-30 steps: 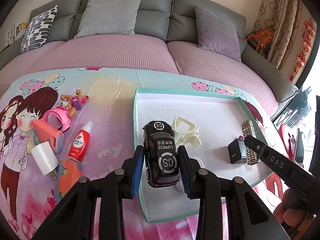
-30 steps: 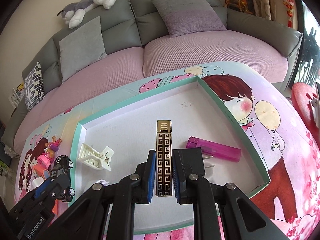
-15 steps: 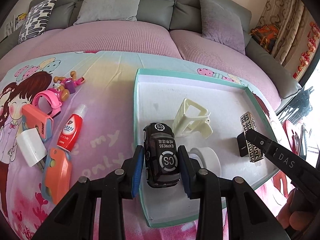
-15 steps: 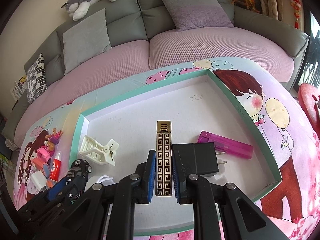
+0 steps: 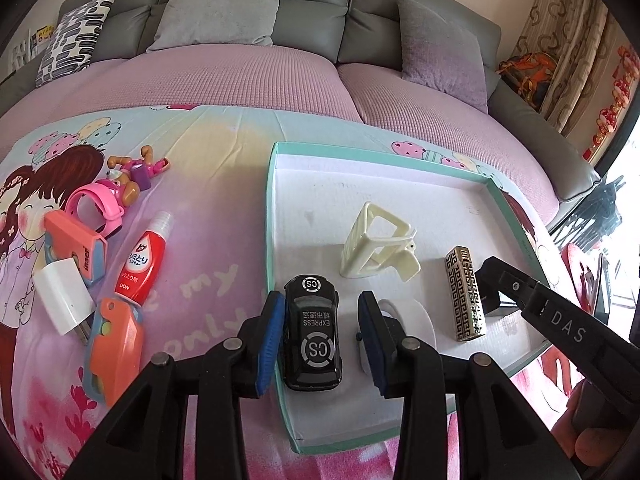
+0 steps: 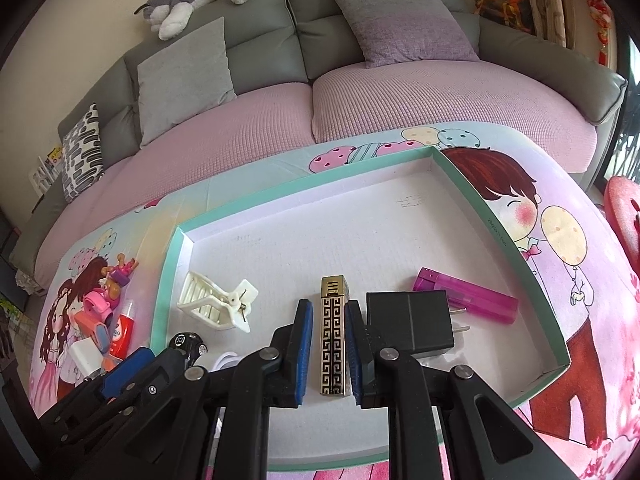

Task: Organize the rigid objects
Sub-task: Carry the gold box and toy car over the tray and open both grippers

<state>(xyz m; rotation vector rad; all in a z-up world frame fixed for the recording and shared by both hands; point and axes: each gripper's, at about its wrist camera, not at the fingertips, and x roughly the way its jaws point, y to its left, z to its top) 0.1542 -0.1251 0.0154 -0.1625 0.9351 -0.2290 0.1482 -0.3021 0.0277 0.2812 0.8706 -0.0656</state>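
On the printed cloth (image 5: pixel 208 184) at your far left, a white charger block (image 5: pixel 62 300), an orange cutter (image 5: pixel 114 344), a pink band (image 5: pixel 96 204) and a red tube (image 5: pixel 142 256) lie loose, outside the teal-rimmed tray (image 5: pixel 269 216). Your left gripper (image 5: pixel 320 298) reaches just inside the tray's left wall. Its jaws have just been opening, and the black toy car (image 5: pixel 314 340) sits on the tray floor between them with a gap at each pad, so nothing is gripped. A cream hair clip (image 5: pixel 376 244) lies beyond the car, near mid-tray. Further right, your right gripper (image 6: pixel 328 304) straddles the gold lighter (image 6: pixel 335 344), which lies flat on the tray floor. Here the jaws stand barely parted: the right pad sits against the lighter, while a thin strip of tray shows at the left pad. A black plug adapter (image 6: pixel 408 324) lies just beside the right finger, prongs pointing right. A purple lighter (image 6: pixel 468 296) lies beyond it, near the tray's right wall.
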